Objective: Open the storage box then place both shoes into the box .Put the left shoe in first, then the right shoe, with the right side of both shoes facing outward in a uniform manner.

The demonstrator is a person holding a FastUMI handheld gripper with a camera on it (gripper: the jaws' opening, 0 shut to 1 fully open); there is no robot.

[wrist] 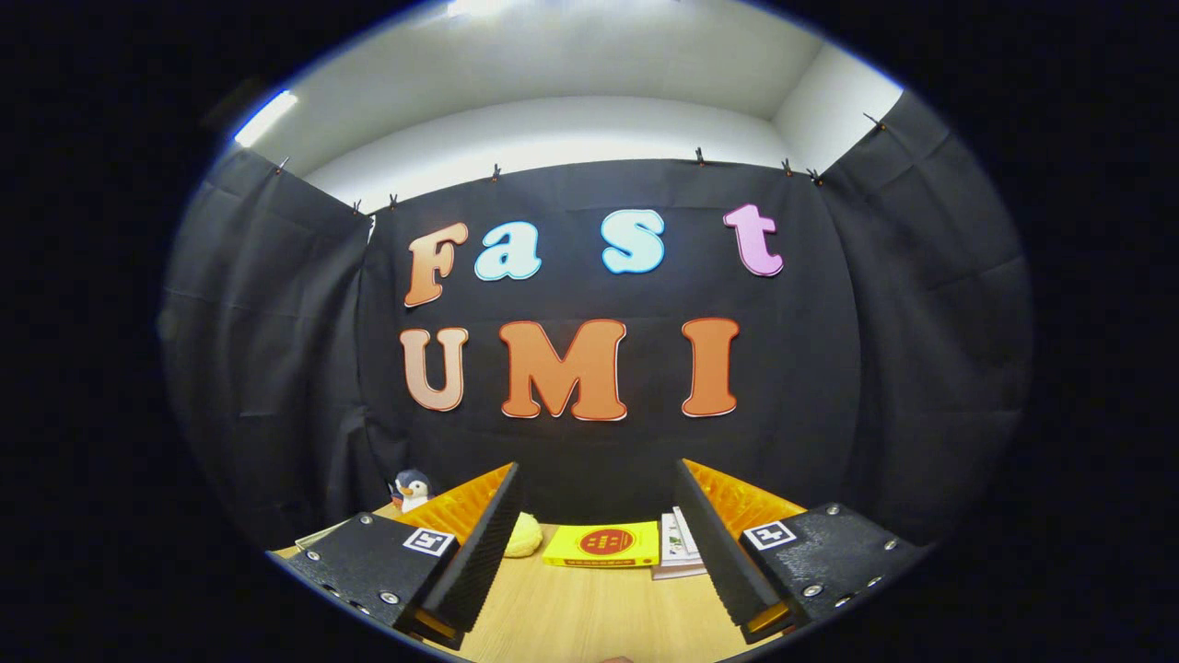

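We hold the gripper [599, 543] level and high, looking straight along its fingers at the booth's cloth wall rather than down at the work. Its fingers stand wide apart with nothing between them but bare wooden tabletop [589, 612].

Just beyond the fingertips lies a flat yellow book [603, 545] with a red round mark on its cover. Against the inside of the right finger sits a small stack of booklets or papers [677, 548]. Past the left finger's tip there is a soft pale yellow lump [523, 536], too much hidden for us to name. Further off beyond the left finger stands a small penguin plush toy [412, 489].

From this pose we cannot place the storage box or either shoe, so we cannot tell whether the box is open or shut, or whether the shoes already lie inside it. They may sit below or to one side of where the fingers point.

What follows is our judgement from the task alone. We expect a shoe to be light, with a stiff sole and a softer upper that gives under pressure. The heel collar or the sole edge near the heel would likely offer the firmest hold and let us keep the right side facing outward. A storage box lid or flap is probably light and smooth, best taken at its lip or handle.
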